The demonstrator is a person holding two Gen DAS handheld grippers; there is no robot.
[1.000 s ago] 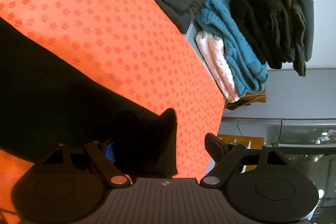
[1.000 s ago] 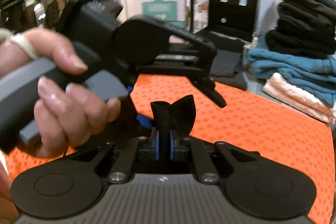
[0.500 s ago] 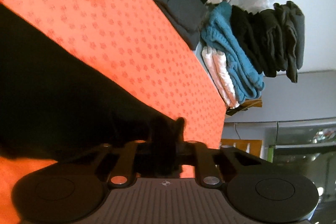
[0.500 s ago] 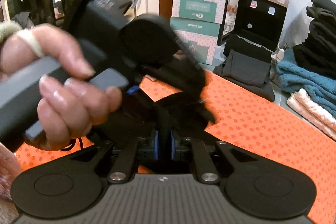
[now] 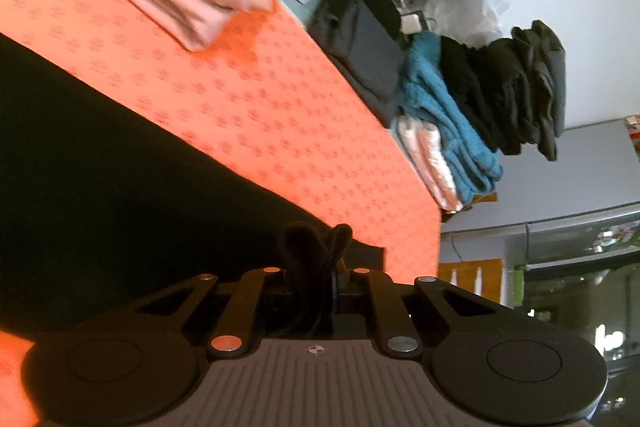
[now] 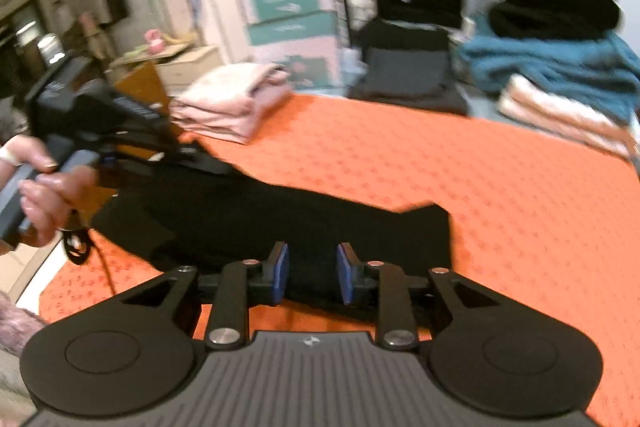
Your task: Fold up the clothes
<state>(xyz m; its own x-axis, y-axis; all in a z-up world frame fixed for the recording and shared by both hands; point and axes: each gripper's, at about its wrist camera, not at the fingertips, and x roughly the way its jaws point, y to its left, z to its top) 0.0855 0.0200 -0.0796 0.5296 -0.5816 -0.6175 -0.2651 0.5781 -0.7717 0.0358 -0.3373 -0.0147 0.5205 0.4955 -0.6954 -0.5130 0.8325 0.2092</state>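
Black garment (image 6: 280, 223) lies spread across the orange-clothed desk (image 6: 500, 187), running from 9 toward 3 o'clock in the right wrist view. Left hand-held gripper (image 5: 314, 275) — jaws pinched together on a bunched corner of the black garment. Right hand-held gripper (image 6: 312, 273) — blue pads (image 6: 281, 273) parted, nothing between them, garment edge just beyond. Folded pink clothes (image 6: 232, 107) sit at 11 o'clock; stacked clothes (image 6: 560, 39) at 2 o'clock.
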